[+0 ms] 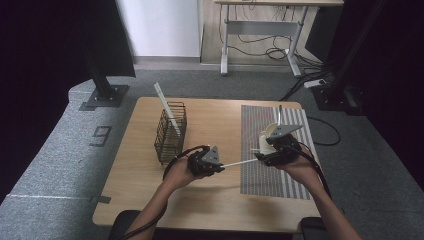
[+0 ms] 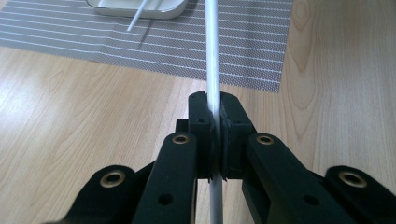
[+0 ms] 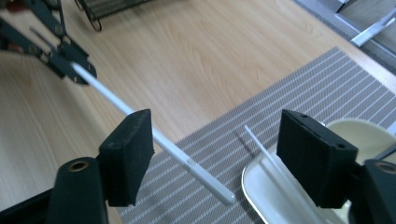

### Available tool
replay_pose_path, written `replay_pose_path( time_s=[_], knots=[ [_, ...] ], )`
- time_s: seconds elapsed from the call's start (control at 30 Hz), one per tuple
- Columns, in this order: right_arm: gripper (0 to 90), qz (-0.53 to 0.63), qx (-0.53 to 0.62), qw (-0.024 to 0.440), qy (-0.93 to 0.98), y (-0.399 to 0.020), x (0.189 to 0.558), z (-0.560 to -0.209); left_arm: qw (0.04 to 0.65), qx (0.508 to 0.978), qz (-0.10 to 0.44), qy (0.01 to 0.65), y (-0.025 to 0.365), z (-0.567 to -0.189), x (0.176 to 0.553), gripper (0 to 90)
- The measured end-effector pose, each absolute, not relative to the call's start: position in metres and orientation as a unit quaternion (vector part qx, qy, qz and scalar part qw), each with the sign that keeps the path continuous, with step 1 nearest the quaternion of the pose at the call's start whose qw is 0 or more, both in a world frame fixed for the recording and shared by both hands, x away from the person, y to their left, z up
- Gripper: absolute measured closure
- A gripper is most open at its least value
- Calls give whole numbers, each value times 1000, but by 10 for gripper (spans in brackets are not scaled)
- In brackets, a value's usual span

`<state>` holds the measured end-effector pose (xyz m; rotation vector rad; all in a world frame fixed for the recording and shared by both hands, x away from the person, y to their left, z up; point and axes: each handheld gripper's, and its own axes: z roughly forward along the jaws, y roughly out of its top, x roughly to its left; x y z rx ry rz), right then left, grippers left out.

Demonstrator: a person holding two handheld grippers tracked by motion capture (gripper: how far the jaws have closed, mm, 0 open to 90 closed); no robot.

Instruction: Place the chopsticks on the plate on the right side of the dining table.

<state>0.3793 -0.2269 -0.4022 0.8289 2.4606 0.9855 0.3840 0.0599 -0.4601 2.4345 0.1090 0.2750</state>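
1. Here the left tongs (image 2: 215, 122) are clamped tight on a thin white rod (image 1: 239, 162), which runs from them out over the edge of the striped mat (image 1: 260, 175).
2. In the right gripper view that white rod (image 3: 140, 127) passes between the right tongs (image 3: 219, 156), whose jaws stand wide apart; neither pad presses on it, so by my reading the hand-over from right to left is done.
3. The rod's rounded free end hangs just above the striped mat, close to the rim of a shallow white tray (image 3: 254, 196) that lies on the mat.
4. A second, thinner white stick (image 3: 266, 154) rests in that tray, leaning over its rim toward the middle of the mat.
5. In the high view the right tongs (image 1: 265, 155) hover over the mat's near-left part, and the left tongs (image 1: 217, 165) sit just off the mat's left edge, above bare tabletop (image 1: 210, 200).
6. A wire basket (image 1: 170, 132) stands well to the left of the mat, already holding one long white strip that leans up out of it.
7. What seems left: carry the held rod away from the mat and drop it into the basket, then probably fetch the stick from the tray.
8. So the work looks partway along, with one piece stowed, one in hand and one waiting.
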Motion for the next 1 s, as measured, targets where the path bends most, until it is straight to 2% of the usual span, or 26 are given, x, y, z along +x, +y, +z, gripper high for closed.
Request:
replay_pose_path(
  time_s=[0.2,0.57,0.83,1.0],
  knots=[
    [190,323,277,172,888,-227,371,-417,321,941,101,19,53,-458,385,856],
    [160,287,245,162,912,-217,360,-442,289,952,100,-21,44,-458,384,856],
    [220,247,219,176,927,-209,358,-458,281,954,99,-37,43,-456,383,856],
    [318,222,210,188,934,-206,359,-465,281,954,96,-44,43,-455,381,856]
  ],
)
